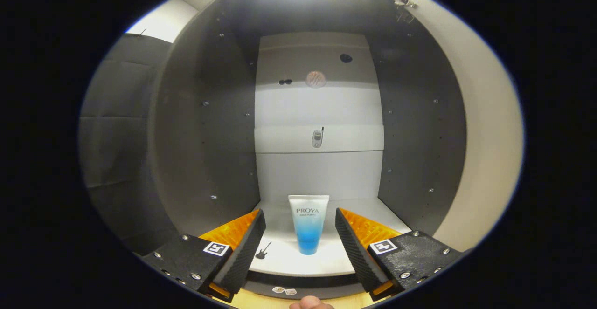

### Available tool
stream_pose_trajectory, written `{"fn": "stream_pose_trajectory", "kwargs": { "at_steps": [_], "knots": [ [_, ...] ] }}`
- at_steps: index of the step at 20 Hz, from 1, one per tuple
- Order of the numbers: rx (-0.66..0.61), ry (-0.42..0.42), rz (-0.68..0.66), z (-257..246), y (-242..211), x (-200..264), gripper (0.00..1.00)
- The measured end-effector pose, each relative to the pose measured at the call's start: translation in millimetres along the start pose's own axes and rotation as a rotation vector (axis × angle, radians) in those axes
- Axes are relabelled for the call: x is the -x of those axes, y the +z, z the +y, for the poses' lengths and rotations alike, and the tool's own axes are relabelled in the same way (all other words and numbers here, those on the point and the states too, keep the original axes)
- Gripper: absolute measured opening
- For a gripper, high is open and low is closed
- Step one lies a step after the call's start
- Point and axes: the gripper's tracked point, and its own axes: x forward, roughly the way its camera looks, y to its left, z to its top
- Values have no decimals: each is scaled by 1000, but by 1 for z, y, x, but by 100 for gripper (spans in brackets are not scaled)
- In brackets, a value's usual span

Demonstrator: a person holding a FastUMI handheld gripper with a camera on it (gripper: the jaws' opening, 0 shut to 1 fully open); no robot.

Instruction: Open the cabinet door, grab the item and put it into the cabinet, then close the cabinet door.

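Note:
I look straight into an open cabinet (224,127) with dark side walls and a pale back panel. A tube of cosmetic cream (308,223), white at the wide top and fading to blue at the narrow cap end, stands upright on its cap on the cabinet's white bottom shelf (298,260). My gripper (300,234) is open. The tube stands between the two fingers, a little ahead of their tips, with a clear gap on each side. Neither finger touches it.
The cabinet door (485,127) is swung open at the right, with a hinge (405,2) near its top. A small metal fitting (317,138) sits on the back panel's middle rail. Dark booth cloth (116,113) hangs to the left. A fingertip (310,303) shows below the shelf edge.

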Motion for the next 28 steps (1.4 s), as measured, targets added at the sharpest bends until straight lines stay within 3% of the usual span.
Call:
{"fn": "stream_pose_trajectory", "kwargs": {
  "at_steps": [17,23,28],
  "knots": [
    [-6,6,-5,34,19,273,93],
    [-11,-9,-6,-5,29,343,93],
    [16,-90,-8,-95,38,383,93]
  ]
}}
